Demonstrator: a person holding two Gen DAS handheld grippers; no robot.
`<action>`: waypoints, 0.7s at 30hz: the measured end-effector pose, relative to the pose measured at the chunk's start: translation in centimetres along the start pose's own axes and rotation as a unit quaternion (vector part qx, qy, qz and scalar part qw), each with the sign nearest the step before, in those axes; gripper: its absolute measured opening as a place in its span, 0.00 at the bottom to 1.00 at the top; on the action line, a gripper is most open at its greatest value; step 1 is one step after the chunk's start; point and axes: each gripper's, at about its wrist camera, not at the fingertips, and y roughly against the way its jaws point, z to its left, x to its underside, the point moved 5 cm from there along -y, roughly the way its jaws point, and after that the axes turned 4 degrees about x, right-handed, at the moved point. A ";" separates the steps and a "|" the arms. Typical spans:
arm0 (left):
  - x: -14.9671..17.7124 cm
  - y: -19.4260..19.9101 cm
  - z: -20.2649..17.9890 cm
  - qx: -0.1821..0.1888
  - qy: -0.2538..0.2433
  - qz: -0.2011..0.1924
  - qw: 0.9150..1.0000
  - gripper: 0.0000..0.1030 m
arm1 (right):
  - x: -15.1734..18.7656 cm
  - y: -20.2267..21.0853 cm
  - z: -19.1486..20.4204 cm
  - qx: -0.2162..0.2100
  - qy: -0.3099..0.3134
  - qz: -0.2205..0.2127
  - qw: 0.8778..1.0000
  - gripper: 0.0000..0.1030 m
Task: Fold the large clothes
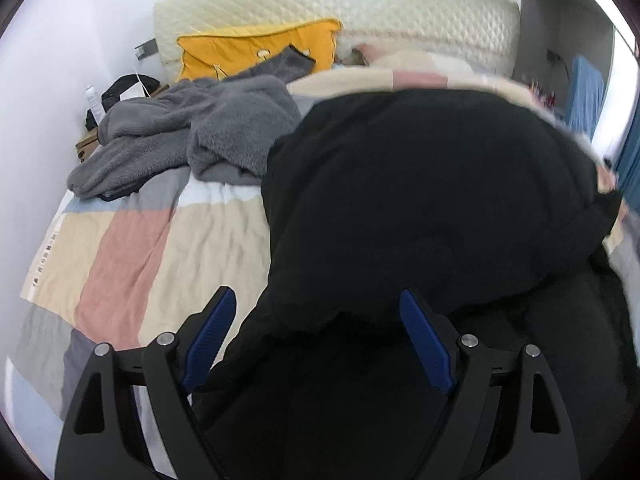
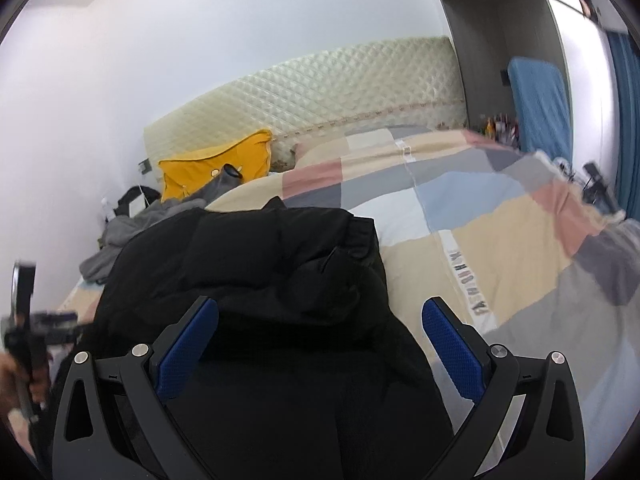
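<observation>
A large black padded jacket [image 1: 420, 200] lies bunched on the patchwork bed cover [image 1: 132, 248]. In the left wrist view its near edge lies between the jaws of my left gripper [image 1: 320, 304], which is open with nothing pinched. In the right wrist view the jacket [image 2: 280, 264] lies folded over itself, and my right gripper [image 2: 320, 312] is open above its near part. The left gripper [image 2: 28, 332] shows blurred at the left edge of the right wrist view.
A grey fleece garment [image 1: 192, 132] lies crumpled at the bed's far left beside a yellow pillow [image 1: 256, 52]. A quilted cream headboard [image 2: 320, 88] stands behind. A nightstand [image 1: 90, 142] with a bottle sits at the left. A blue curtain [image 2: 624, 120] hangs at the right.
</observation>
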 end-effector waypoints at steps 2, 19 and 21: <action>0.4 -0.3 0.4 -0.002 -0.002 0.009 1.000 0.85 | -0.2 -2.3 -0.9 0.029 0.003 0.006 1.000 0.99; 1.6 -6.3 1.2 -0.034 0.025 0.036 0.998 0.94 | 0.8 -9.5 -1.2 -0.054 -0.096 0.062 0.992 0.20; 1.2 -6.2 1.7 -0.034 0.051 0.021 0.998 0.94 | 0.4 -9.1 -0.3 -0.056 -0.074 0.053 0.994 0.15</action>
